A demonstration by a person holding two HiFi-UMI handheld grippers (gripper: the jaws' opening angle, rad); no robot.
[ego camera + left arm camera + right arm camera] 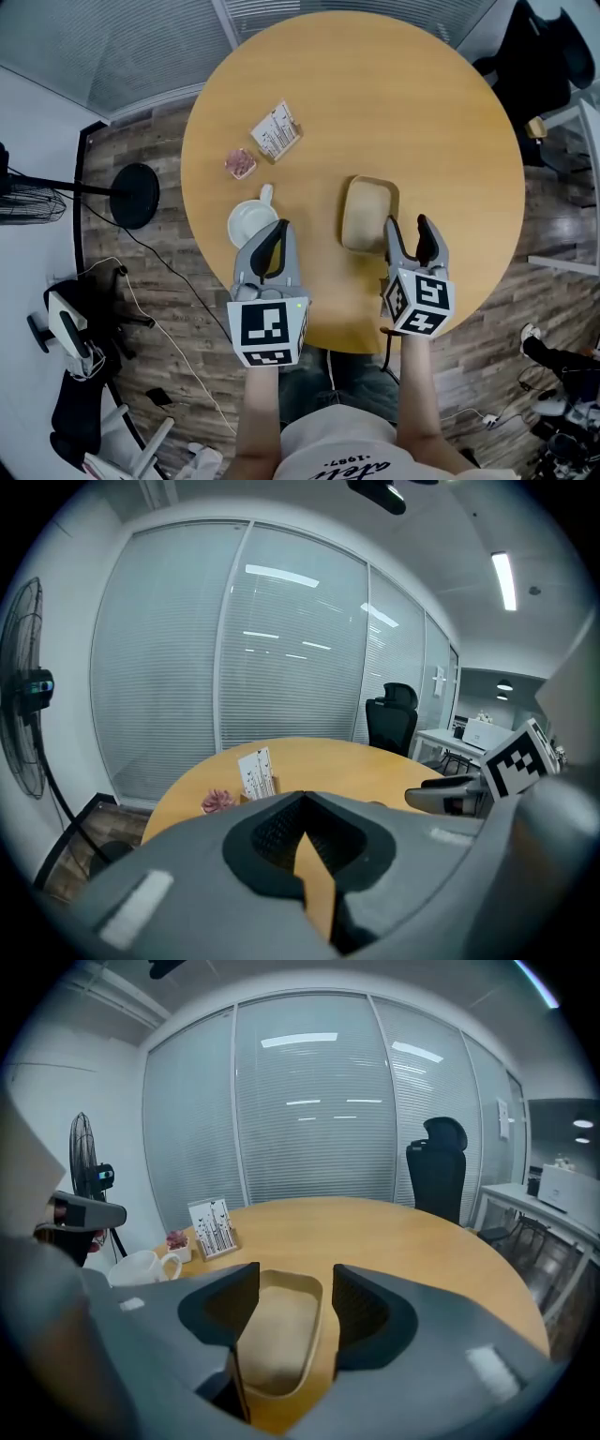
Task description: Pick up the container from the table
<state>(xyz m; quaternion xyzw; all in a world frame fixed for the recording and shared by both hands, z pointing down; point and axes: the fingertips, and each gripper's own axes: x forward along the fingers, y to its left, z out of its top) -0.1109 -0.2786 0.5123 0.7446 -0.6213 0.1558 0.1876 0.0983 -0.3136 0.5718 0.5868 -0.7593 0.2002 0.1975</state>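
A tan, shallow oblong container (367, 214) lies on the round wooden table (403, 103), near its front edge. My right gripper (405, 227) is just to the container's right and slightly nearer me, jaws open. In the right gripper view the container (277, 1335) shows in the gap of that gripper (295, 1277), with neither jaw touching it. My left gripper (278, 232) hovers at the near rim of a white mug (249, 223), left of the container. Its tips (302, 797) meet, and only a thin wedge of table shows below them.
A card stand (276, 131) and a small pink flower pot (241, 163) sit behind the mug. A black office chair (441, 1171) stands past the table's far right, and a floor fan (28, 691) to the left. Glass walls with blinds lie behind.
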